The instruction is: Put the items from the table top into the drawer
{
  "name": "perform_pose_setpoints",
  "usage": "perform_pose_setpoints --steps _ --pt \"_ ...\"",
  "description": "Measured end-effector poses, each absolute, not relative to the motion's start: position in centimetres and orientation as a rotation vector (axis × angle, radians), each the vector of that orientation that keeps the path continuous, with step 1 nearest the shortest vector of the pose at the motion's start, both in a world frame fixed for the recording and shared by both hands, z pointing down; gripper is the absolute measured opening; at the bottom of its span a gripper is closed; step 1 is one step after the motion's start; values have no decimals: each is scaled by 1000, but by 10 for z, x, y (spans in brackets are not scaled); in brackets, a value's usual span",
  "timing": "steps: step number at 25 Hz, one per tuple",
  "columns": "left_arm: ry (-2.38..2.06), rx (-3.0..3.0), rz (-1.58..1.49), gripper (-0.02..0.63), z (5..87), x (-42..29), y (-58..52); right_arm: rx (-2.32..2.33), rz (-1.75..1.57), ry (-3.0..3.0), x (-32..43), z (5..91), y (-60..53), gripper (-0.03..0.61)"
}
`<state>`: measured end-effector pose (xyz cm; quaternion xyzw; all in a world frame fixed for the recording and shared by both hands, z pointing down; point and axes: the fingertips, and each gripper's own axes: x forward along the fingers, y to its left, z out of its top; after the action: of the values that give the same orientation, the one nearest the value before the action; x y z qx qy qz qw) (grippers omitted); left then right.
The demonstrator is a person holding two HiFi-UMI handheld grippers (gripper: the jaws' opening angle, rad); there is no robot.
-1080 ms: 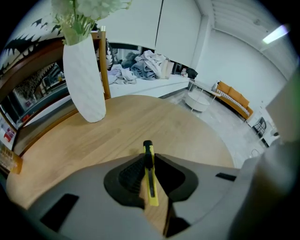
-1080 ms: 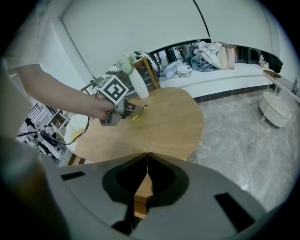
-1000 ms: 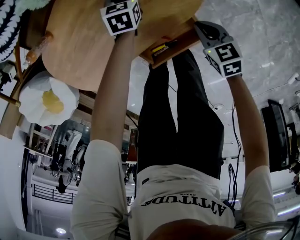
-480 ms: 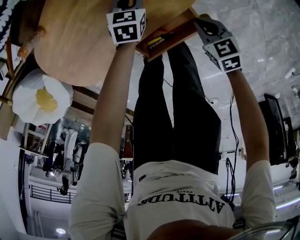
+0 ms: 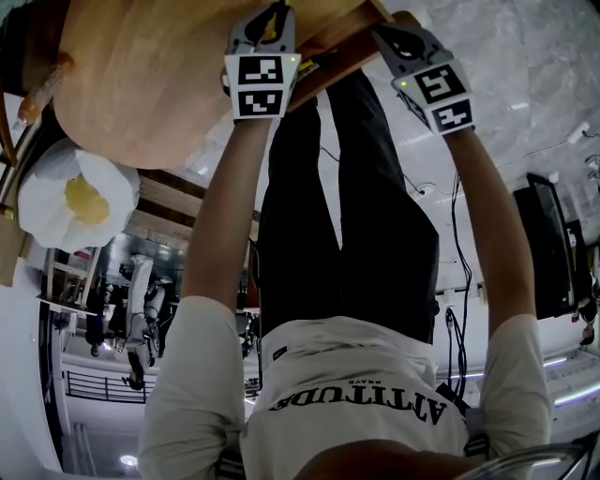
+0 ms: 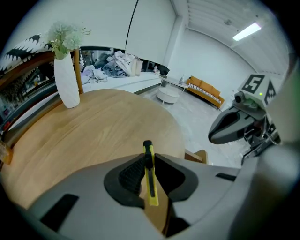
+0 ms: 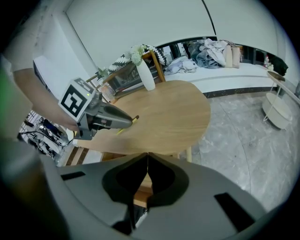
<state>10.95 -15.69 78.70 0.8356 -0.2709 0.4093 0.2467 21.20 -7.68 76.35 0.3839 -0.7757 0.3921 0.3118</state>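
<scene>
My left gripper point(image 6: 148, 161) is shut on a thin yellow and black utility knife point(image 6: 151, 187), held upright between the ribbed pads over the round wooden table point(image 6: 93, 131). In the right gripper view the left gripper point(image 7: 123, 121) hovers above the table's near edge, the knife's tip point(image 7: 134, 118) poking out. My right gripper point(image 7: 147, 157) has its jaws together with nothing between them, above the wooden drawer point(image 7: 140, 197). In the head view the left gripper point(image 5: 267, 28) and the right gripper point(image 5: 392, 39) flank the open drawer point(image 5: 342, 54) under the tabletop.
A white vase with pale flowers point(image 6: 65, 79) stands at the table's far side, also the vase point(image 7: 146, 75) in the right gripper view. Grey marble floor point(image 7: 243, 131) surrounds the table. A white round side table point(image 7: 277, 108) stands further off.
In the head view my left gripper has moved right across the table toward the drawer, still gripping the knife. The right gripper has stayed near the drawer.
</scene>
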Motion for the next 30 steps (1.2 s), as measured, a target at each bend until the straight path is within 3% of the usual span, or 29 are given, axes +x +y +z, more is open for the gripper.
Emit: perform_pose_setpoints --steps 30 --pt "-451 2382 1249 80 838 83 -10 893 1015 -2050 170 787 -49 20"
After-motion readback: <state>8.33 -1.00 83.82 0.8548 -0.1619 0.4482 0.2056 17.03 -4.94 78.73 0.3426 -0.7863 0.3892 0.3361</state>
